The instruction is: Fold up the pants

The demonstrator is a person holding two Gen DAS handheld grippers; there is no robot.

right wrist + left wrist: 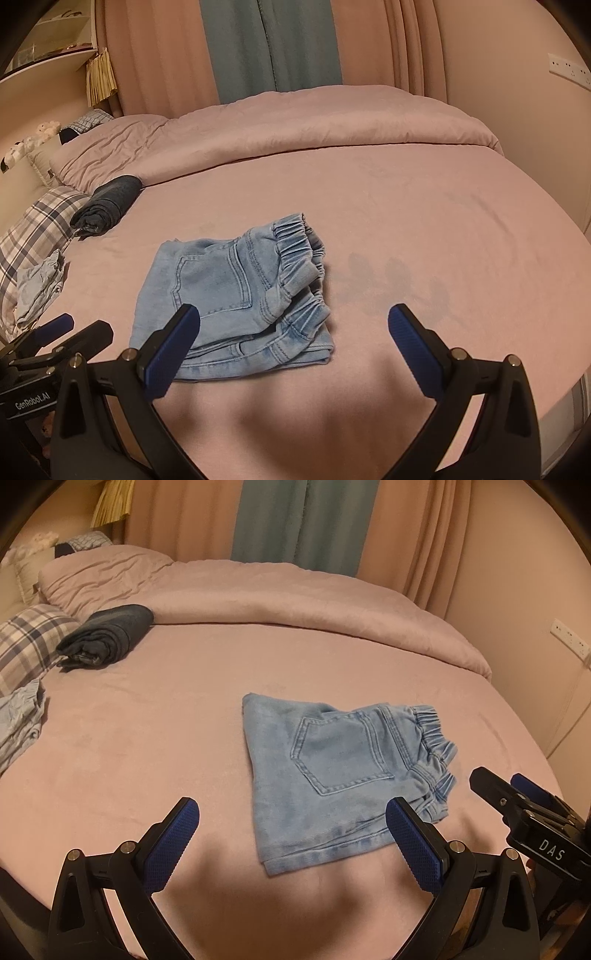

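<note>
Your left gripper (291, 834): jaws spread wide, nothing held, hovering over near edge of jeans (332, 771). Your right gripper (293, 341): jaws wide apart too, empty, above same edge. Jeans lie folded in compact stack on pink bed (166, 720), back pocket up, elastic waistband to right. Dark folded garment (107, 633) well apart, near plaid pillow (26, 642).

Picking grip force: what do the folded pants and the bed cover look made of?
Folded pants: light-wash denim by the look, with contrast stitching, a patch pocket and a gathered elastic waistband. Bed cover: looks like soft matte pink fabric with a suede-like nap; the fibre can't be told.
</note>
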